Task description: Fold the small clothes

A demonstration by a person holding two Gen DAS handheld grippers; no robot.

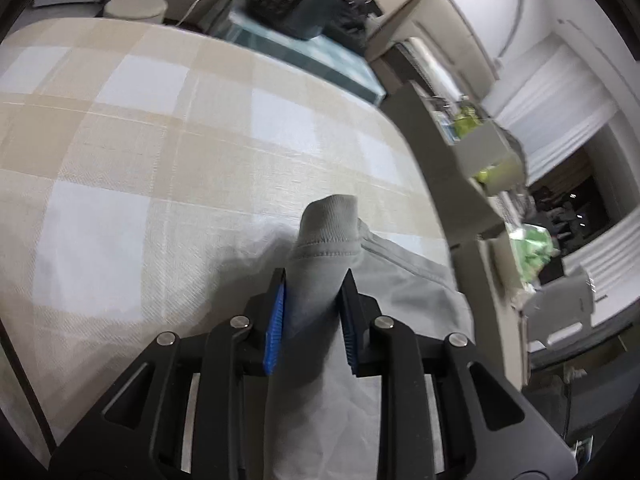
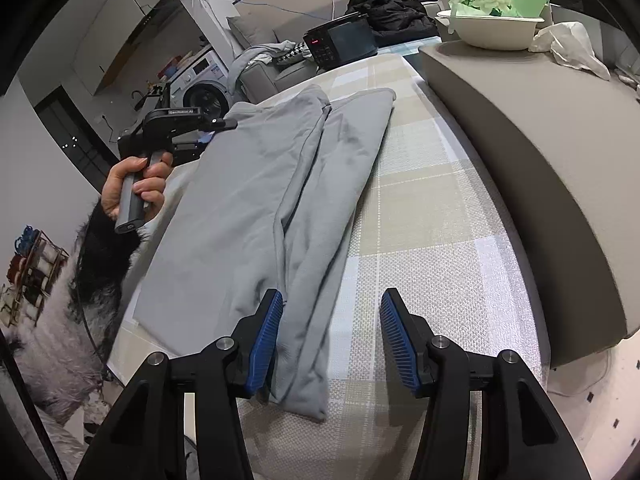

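Observation:
A pair of grey trousers [image 2: 248, 200] lies lengthwise on the beige-and-white checked tablecloth [image 2: 432, 240]. My left gripper [image 1: 314, 284] is shut on a bunched, stitched edge of the trousers [image 1: 326, 220], which fills the gap between the blue pads. In the right wrist view that left gripper [image 2: 218, 128] sits at the trousers' far left edge, held by a hand [image 2: 136, 184]. My right gripper [image 2: 332, 300] stands open over the near end of the trousers. Its left finger [image 2: 266, 332] lies over the cloth and its right finger [image 2: 396, 336] over bare tablecloth.
A grey-brown padded seat [image 2: 540, 140] runs along the table's right side, with a bowl [image 2: 496, 28] and a green bag on it. A black appliance with a red display [image 2: 340, 40] stands past the far table edge. A shelf unit [image 1: 480, 152] stands beside the table.

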